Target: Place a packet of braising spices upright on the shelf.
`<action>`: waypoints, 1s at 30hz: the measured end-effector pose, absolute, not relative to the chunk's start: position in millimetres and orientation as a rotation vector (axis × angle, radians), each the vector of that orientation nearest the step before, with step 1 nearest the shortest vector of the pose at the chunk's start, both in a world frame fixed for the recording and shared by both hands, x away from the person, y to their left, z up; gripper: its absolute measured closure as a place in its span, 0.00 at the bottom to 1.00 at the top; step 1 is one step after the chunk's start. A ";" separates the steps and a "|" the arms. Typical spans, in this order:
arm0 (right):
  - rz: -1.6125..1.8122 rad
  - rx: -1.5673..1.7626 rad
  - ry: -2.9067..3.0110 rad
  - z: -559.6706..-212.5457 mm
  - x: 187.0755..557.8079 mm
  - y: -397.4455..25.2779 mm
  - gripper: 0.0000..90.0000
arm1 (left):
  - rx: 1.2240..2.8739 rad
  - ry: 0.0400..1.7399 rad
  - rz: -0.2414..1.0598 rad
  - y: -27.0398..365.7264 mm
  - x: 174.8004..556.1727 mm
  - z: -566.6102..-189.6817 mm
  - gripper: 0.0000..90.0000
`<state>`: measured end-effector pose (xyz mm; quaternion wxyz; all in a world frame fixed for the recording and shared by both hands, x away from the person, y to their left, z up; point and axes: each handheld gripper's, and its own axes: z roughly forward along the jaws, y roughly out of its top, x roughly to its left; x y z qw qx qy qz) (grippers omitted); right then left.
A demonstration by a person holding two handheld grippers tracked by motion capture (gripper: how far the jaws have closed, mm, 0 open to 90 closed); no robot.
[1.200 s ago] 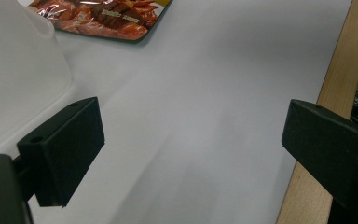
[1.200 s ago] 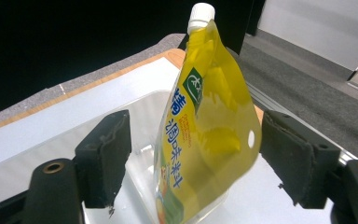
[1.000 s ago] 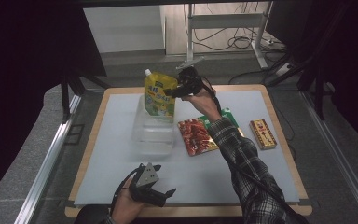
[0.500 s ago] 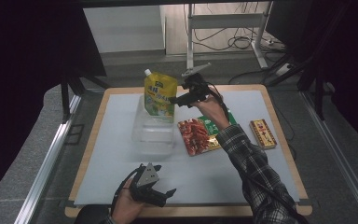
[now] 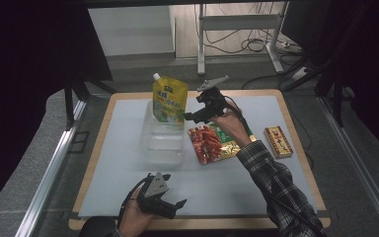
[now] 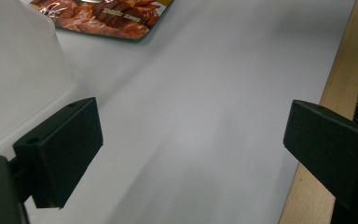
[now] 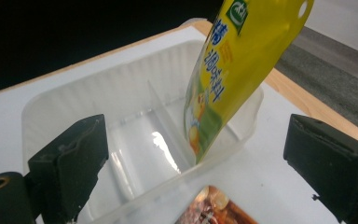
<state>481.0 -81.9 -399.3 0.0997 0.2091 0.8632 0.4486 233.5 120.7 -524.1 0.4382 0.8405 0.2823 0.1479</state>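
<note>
Standing upright in the clear divided tray [image 7: 135,135], the yellow spouted refill pouch [image 5: 169,98] looks soft and slippery; pinch its stiffer top seam. Right gripper [image 5: 191,117] wide open beside it, left gripper [image 5: 173,207] open too.

pouch [image 5: 170,97]: yellow, green print | tray [image 5: 162,143]: clear | snack packet [image 5: 212,144]: red | mat [image 5: 246,187]: white
</note>
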 end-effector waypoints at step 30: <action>1.331 0.698 2.532 -424.0 444.0 -147.0 0.04 | 2.074 0.699 0.343 119.8 234.2 -525.0 0.04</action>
